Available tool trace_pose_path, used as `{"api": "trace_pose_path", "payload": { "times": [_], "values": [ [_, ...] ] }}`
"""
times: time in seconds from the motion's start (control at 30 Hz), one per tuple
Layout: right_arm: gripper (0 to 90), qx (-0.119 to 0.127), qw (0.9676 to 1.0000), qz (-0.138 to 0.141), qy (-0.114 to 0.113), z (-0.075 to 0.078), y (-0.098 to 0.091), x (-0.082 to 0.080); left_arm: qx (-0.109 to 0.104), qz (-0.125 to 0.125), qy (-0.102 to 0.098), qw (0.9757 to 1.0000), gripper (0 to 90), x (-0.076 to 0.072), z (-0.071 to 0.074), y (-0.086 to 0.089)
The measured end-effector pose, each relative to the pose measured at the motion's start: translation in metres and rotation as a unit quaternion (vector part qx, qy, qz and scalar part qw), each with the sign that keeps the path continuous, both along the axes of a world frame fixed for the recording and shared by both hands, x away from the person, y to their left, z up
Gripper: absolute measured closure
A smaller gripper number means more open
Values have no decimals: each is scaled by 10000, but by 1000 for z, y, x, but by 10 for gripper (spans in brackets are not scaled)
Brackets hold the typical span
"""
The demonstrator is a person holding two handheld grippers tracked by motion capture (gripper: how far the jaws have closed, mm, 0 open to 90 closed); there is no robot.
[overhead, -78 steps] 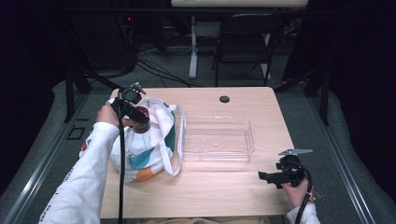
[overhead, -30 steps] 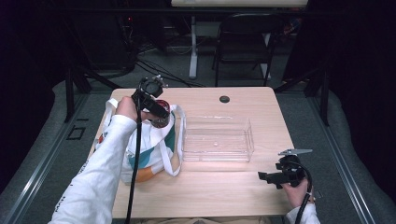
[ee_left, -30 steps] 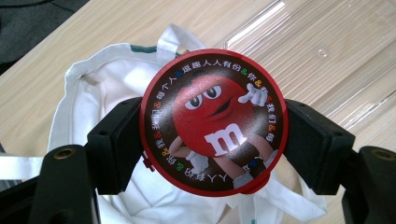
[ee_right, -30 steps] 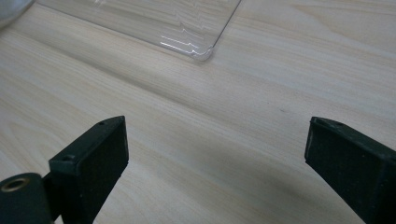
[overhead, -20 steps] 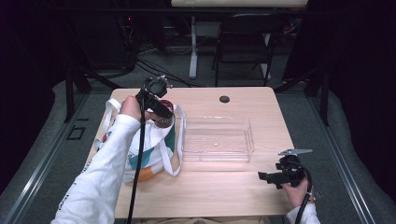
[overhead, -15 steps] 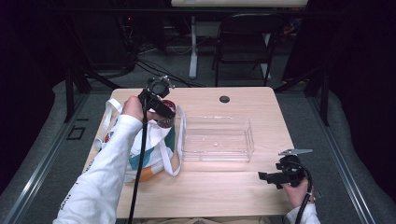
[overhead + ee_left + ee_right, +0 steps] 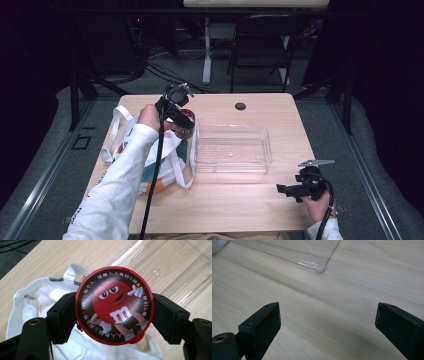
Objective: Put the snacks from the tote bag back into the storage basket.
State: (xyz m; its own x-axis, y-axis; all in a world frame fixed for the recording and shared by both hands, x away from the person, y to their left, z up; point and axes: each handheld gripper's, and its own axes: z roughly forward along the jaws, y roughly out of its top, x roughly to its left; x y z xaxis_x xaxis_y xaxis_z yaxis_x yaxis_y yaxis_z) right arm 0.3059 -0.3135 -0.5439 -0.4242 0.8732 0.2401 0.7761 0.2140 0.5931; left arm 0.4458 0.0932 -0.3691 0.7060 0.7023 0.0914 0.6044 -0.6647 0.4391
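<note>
My left gripper [image 7: 184,122] is shut on a round red M&M's tin [image 7: 114,305], its jaws clamping the tin's two sides. The tin [image 7: 186,120] hangs above the white tote bag [image 7: 150,150], close to the left wall of the clear plastic tray [image 7: 232,148]. In the left gripper view the bag [image 7: 32,300] lies below the tin and the tray [image 7: 175,267] sits at the upper right. My right gripper [image 7: 286,190] rests open near the table's front right, over bare wood. Its jaws stand wide apart in the right gripper view, with the tray's corner [image 7: 317,265] ahead.
A small black disc [image 7: 240,106] sits on the wooden table [image 7: 235,210] near its far edge. A black chair [image 7: 260,45] and cables stand on the floor beyond the table. The tray holds nothing that I can see.
My left gripper has lifted from the bag's left side and carried the tin rightward toward the tray. The right gripper has stayed still.
</note>
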Motion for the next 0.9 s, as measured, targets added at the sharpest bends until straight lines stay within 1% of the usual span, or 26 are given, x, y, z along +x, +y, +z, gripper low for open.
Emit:
{"api": "trace_pose_path", "payload": {
  "times": [0.17,0.2,0.4,0.53,0.57,0.63,0.67,0.9],
  "values": [
    [60,3,10000,24,8,0,-1,0,-9,-65,12,10000,259,0,-2,-8],
    [60,0,10000,27,8,0,-1,0,-12,-83,-12,10000,259,0,-3,-9],
    [60,-4,10000,34,15,0,0,0,-80,-196,-19,9998,259,-2,-6,-19],
    [61,-2,10000,38,12,0,0,0,-30,-341,57,9994,259,-2,-7,-26],
    [61,-4,10000,17,12,0,0,0,-59,-331,45,9994,259,-2,-8,-27],
    [62,3,10000,27,16,0,0,0,-32,-378,66,9993,259,-2,-9,-30],
    [62,-10,10000,33,18,0,0,0,-55,-388,54,9992,259,-2,-9,-31],
    [63,10,10000,73,36,-1,0,0,-56,-480,136,9987,259,-2,-14,-39]
  ]
}}
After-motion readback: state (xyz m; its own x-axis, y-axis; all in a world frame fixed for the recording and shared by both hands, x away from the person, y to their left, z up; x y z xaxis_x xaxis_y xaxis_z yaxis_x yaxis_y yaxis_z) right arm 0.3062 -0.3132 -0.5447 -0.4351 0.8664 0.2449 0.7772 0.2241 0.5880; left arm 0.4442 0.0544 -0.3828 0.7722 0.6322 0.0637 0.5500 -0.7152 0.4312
